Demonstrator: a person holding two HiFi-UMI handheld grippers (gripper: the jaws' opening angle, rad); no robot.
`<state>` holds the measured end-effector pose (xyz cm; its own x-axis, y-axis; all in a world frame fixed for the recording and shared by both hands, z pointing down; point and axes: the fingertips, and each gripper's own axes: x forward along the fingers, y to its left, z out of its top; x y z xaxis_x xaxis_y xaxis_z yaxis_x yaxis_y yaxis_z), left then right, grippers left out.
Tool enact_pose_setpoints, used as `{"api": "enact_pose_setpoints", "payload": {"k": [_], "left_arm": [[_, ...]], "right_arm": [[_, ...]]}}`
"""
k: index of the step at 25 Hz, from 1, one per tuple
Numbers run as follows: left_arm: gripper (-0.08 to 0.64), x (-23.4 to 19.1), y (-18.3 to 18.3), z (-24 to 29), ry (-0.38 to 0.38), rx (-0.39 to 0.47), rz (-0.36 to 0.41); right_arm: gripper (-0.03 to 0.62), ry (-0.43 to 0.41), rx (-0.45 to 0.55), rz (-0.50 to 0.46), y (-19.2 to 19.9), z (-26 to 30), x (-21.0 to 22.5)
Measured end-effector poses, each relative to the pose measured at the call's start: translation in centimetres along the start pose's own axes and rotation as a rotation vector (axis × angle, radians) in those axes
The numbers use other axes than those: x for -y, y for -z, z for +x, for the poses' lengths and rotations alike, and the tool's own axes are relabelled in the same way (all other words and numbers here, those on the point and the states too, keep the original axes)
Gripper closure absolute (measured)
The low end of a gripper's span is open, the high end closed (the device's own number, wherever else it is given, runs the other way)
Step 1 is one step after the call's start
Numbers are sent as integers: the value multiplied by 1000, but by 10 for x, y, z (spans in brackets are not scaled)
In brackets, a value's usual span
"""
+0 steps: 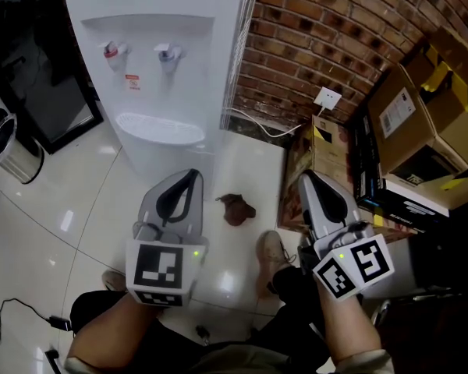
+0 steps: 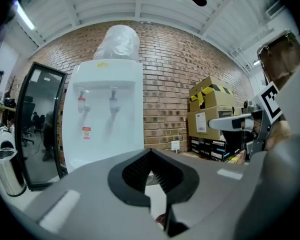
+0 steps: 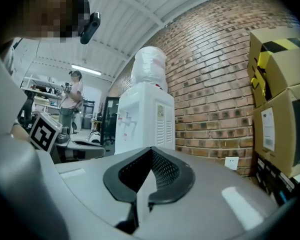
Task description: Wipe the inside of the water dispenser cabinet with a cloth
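Observation:
The white water dispenser (image 1: 160, 61) stands against the brick wall, with two taps and a drip tray; from this steep angle its lower cabinet front does not show. A dark red cloth (image 1: 235, 208) lies crumpled on the tiled floor in front of it. My left gripper (image 1: 191, 175) hangs just left of the cloth, shut and empty. To the cloth's right, my right gripper (image 1: 305, 178) is also shut with nothing in it. In the left gripper view the shut jaws (image 2: 150, 155) point at the dispenser (image 2: 107, 119). The right gripper (image 3: 151, 152) sees the dispenser (image 3: 145, 119) from its side.
Stacked cardboard boxes (image 1: 421, 115) fill the right side. A wall socket (image 1: 327, 97) with a white cable sits low on the brick wall. A black glass door (image 1: 39, 76) and a metal bin (image 1: 12, 150) stand at left. My shoe (image 1: 274, 252) is near the cloth.

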<state>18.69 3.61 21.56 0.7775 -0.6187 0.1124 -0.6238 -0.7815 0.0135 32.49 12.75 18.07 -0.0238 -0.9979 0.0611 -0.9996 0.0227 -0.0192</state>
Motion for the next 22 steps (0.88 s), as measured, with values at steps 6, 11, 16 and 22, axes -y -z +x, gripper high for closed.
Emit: {"api": "enact_pose_setpoints", "payload": {"k": [6,11,16,22], "left_arm": [[560,-2,-2,1,-8,9,0],[560,-6,-4,1,-11,17,-11],[560,-11,-5,1,-14,18,-15],[560,-13,-5,2,-12,22,-2]], "right_arm": [[581,-14,2,-7,-2,8,-2],[581,-21,-10,-12,2,15,-6],[581,-22,-19,-19,2,20,-6],[581,-27,-22,-21,3,24,-7]]}}
